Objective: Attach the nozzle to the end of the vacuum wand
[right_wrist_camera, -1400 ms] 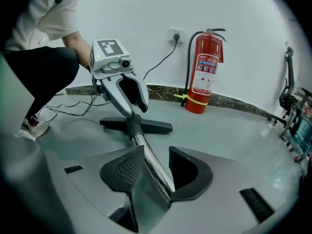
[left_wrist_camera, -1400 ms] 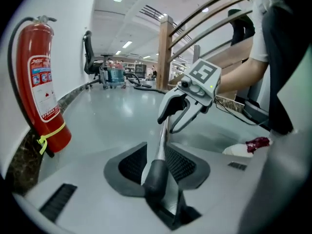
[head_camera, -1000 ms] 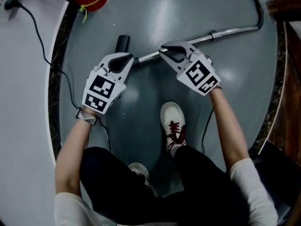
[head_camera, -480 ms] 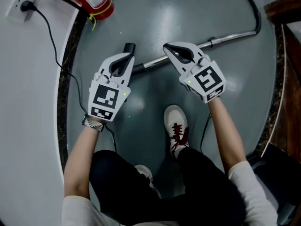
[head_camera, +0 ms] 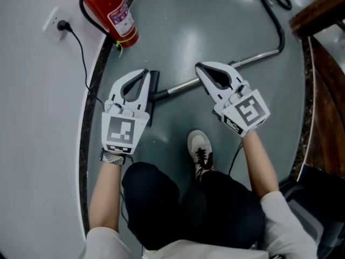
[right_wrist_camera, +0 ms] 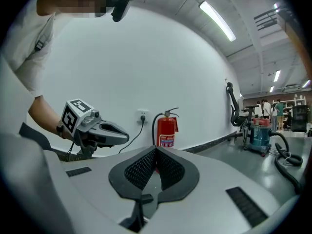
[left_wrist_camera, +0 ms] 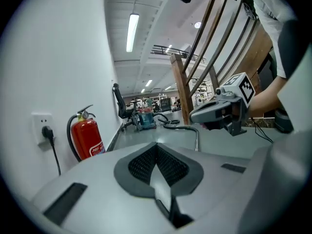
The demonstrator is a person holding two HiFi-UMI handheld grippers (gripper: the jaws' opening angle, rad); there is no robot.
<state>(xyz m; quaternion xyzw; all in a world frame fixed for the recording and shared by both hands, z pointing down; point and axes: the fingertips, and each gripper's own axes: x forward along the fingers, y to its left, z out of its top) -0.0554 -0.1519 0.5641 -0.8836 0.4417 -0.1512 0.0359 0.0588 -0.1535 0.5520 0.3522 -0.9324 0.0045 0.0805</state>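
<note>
The left tongs (head_camera: 144, 72) and right tongs (head_camera: 198, 66) are both shut tight and empty. The wand (head_camera: 253, 56) and nozzle (head_camera: 153, 88) lie on the floor (head_camera: 178, 26).

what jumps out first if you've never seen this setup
The left gripper and right gripper, white, shut and empty, hang over a grey floor. Below them lies a metal vacuum wand with a black nozzle at its end; a red fire extinguisher stands by the wall.
</note>
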